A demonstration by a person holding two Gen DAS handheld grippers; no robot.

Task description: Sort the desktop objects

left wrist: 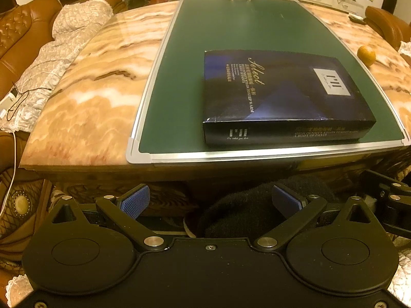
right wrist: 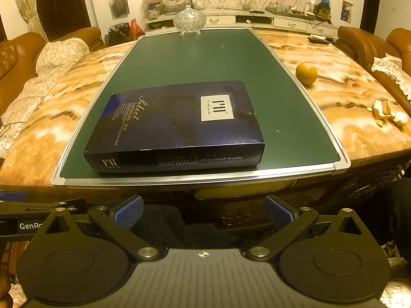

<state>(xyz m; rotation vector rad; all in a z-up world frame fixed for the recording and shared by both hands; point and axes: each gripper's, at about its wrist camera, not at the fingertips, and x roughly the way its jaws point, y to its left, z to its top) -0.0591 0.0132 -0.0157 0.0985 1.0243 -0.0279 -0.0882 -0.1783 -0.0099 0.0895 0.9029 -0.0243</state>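
Observation:
A flat dark blue box (left wrist: 280, 95) with a white label lies closed on the near part of a green board (left wrist: 231, 38) with a metal frame, on a marble table. It also shows in the right wrist view (right wrist: 177, 123) on the same board (right wrist: 200, 56). An orange (right wrist: 306, 73) sits on the marble just right of the board, also in the left wrist view (left wrist: 366, 55). My left gripper (left wrist: 211, 202) is open and empty, held below the table's front edge. My right gripper (right wrist: 203, 211) is open and empty, also below that edge.
A glass bowl (right wrist: 189, 20) stands at the board's far end. Orange peel (right wrist: 389, 113) lies near the table's right edge. A remote (right wrist: 318, 39) lies at the far right. Sofas (right wrist: 18, 56) with a lace cover flank the table.

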